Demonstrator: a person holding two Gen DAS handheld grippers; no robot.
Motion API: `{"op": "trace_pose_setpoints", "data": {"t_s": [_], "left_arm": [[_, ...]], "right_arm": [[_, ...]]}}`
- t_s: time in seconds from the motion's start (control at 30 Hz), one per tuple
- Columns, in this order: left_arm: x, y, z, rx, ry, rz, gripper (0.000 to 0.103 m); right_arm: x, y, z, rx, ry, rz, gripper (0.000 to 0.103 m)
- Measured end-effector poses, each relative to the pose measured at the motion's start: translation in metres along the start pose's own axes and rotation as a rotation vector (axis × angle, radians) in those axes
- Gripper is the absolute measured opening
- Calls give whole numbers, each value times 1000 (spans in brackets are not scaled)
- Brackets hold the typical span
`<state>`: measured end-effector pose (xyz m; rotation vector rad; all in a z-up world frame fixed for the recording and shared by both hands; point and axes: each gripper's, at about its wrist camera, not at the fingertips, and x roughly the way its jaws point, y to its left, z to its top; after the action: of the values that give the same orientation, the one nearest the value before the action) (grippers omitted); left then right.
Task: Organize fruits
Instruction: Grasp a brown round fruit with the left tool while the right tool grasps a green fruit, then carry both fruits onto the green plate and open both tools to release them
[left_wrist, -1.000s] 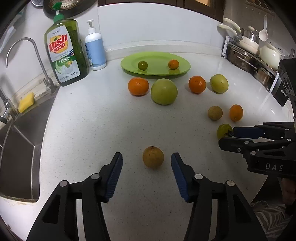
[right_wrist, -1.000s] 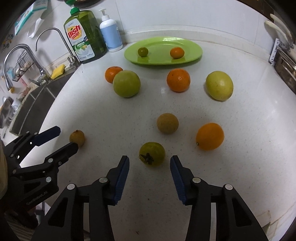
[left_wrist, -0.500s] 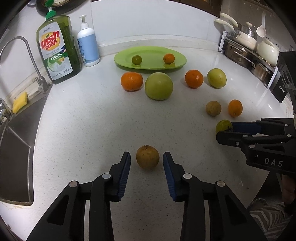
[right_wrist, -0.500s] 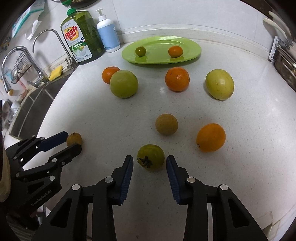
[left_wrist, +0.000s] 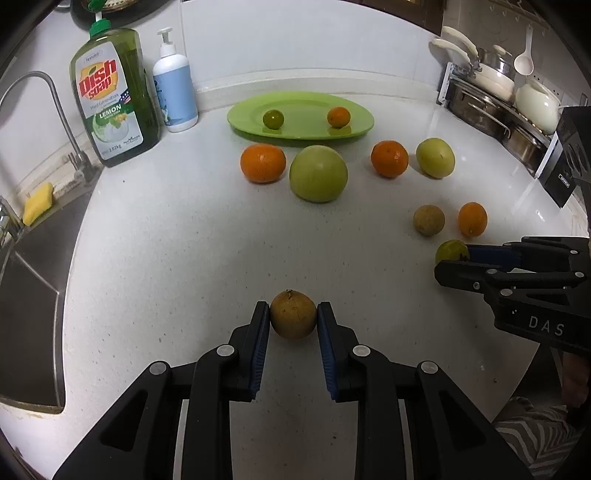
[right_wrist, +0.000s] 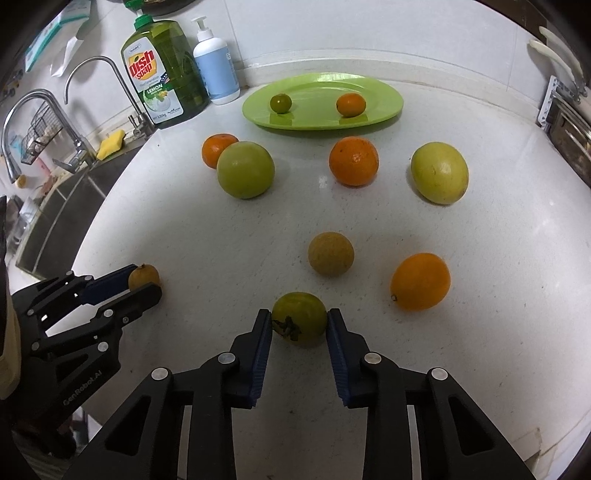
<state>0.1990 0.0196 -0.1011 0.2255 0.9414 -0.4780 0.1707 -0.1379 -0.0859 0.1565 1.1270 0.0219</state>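
Surface: white speckled stone surface (right_wrist: 221, 236) beside a steel sink (left_wrist: 26, 295), carrying all the loose fruit.
Plate: one oval lime-green plastic plate (right_wrist: 384, 96) at the back, holding two small fruits, one dark green (right_wrist: 280, 103) and one orange (right_wrist: 350, 105).
Change: both tongs, wide apart a second ago, have closed in on the fruit in front of them; I judge both picks made and the lift to the plate next.
Left tongs (left_wrist: 293, 319): clamped on a small round brown fruit (left_wrist: 293, 317), which sits on the surface.
Right tongs (right_wrist: 299, 325): clamped on a small green-yellow fruit with a dark calyx (right_wrist: 299, 318), also on the surface.
Loose count: two large green fruits, three orange ones, one brown; with the two gripped, eight off the plate.
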Motion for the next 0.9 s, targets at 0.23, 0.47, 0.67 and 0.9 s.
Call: {"op": "trace_pose_setpoints", "data": {"t_s": [0.23, 0.47, 0.67, 0.9], "left_arm": [[-3, -2, 5, 10, -17, 3, 27], [-13, -3, 16, 13, -62, 17, 27], [-25, -6, 30, 17, -114, 20, 27], [-36, -10, 50, 29, -173, 21, 27]], "right_arm": [[-2, -1, 3, -6, -17, 11, 31], [-11, -1, 10, -26, -50, 17, 31], [-22, 0, 21, -45, -95, 31, 31], [-35, -1, 43, -59, -170, 72, 31]]}}
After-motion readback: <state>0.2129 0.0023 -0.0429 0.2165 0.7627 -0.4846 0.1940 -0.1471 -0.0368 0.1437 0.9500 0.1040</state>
